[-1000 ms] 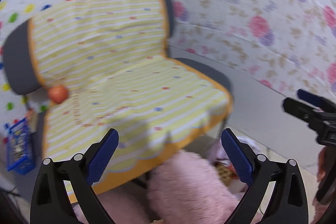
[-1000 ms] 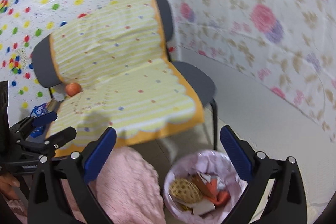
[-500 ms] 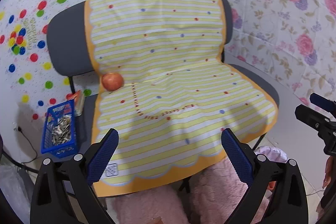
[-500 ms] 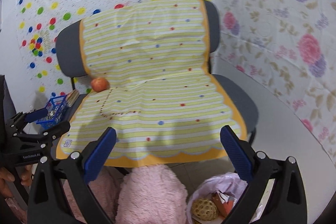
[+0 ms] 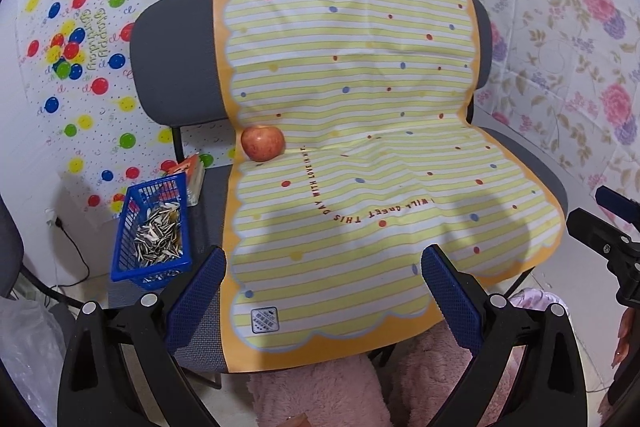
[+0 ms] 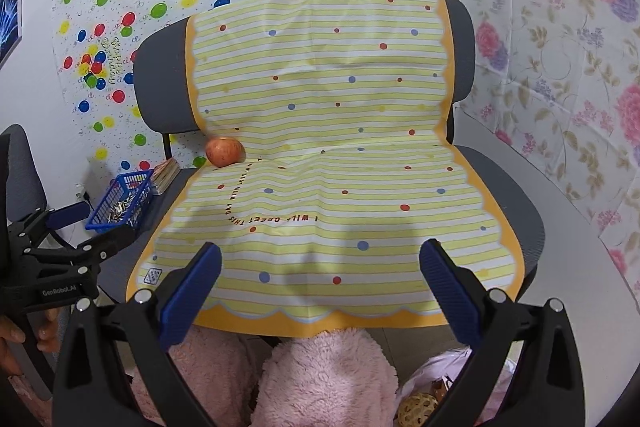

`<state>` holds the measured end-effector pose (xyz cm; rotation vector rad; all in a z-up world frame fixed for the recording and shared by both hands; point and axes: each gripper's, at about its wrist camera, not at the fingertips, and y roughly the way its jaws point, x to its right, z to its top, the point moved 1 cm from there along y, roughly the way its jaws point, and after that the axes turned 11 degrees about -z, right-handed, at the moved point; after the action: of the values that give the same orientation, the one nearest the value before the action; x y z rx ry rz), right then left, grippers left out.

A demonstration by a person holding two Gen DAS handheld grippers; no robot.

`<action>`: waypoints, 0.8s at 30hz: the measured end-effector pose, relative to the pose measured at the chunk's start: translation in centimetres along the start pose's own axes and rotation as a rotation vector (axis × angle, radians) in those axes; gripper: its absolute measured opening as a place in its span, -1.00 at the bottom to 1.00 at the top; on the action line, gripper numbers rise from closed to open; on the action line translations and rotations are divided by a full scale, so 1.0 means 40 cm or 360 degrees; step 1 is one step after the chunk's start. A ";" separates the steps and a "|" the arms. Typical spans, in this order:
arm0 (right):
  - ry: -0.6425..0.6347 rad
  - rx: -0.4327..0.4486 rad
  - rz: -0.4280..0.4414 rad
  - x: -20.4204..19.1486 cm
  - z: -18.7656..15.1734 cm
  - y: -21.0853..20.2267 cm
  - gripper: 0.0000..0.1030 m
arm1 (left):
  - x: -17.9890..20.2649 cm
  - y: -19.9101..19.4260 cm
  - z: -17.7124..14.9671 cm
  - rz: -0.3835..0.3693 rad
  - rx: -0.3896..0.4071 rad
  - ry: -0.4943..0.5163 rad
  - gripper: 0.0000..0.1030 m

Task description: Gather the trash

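Both pairs of tongs, left (image 5: 322, 291) and right (image 6: 320, 287), hover with jaws wide apart and empty over a chair draped in a striped yellow cloth (image 5: 360, 147). A pink-lined trash bag (image 6: 436, 383), cut off at five o'clock in the right view, already holds scraps. A blue basket (image 5: 154, 231) of what look like seed shells sits at nine o'clock, an apple (image 5: 262, 143) beyond it by the backrest. The search for the next piece appears underway; which item counts as trash is unclear.
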<state>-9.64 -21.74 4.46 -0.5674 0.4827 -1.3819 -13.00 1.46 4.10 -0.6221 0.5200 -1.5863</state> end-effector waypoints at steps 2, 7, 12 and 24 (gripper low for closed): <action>-0.0001 -0.0003 -0.0003 0.000 0.001 0.002 0.88 | -0.004 -0.001 -0.001 -0.0002 0.0002 -0.0011 0.88; -0.0004 -0.0009 -0.0006 0.001 0.003 0.004 0.88 | -0.010 0.002 -0.002 -0.0014 -0.0005 -0.0028 0.88; -0.0003 -0.0009 -0.0007 0.000 0.004 0.004 0.88 | -0.011 0.004 -0.001 -0.0015 -0.0006 -0.0029 0.88; 0.0011 -0.0022 -0.0009 0.004 -0.007 0.011 0.88 | -0.013 0.005 -0.003 -0.0018 -0.0010 -0.0034 0.88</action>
<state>-9.46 -21.90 3.96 -0.5758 0.4973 -1.3870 -12.91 1.94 3.85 -0.6471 0.5061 -1.5876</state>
